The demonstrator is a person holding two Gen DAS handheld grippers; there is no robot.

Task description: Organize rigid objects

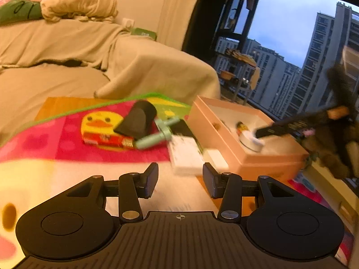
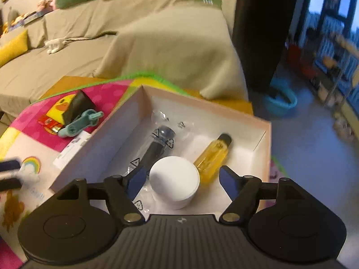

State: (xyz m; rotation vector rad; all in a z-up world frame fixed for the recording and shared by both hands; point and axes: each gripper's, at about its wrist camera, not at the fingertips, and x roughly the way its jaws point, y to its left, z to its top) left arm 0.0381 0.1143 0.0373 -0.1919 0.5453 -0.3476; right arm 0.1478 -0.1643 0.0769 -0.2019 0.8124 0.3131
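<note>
A pink open box [image 2: 267, 134] stands on the colourful mat; it also shows in the left wrist view [image 1: 224, 143]. Inside lie a white round jar [image 2: 174, 180], a yellow bottle [image 2: 212, 154] and a dark tool in a clear bag [image 2: 157, 143]. My right gripper [image 2: 180, 182] is open over the box, its fingers on either side of the jar, apart from it. My left gripper [image 1: 180, 177] is open and empty just in front of a white flat box [image 1: 185, 154]. On the mat lie a black wedge [image 1: 138, 121], a teal tool [image 1: 157, 134] and a red-yellow pack [image 1: 105, 139].
A beige-covered sofa [image 1: 67, 51] runs behind the mat. A window [image 1: 291, 44] with a balcony rack is at the right. A blue tub [image 2: 280, 99] sits on the floor to the right of the box. A small white block [image 1: 215, 157] lies by the box.
</note>
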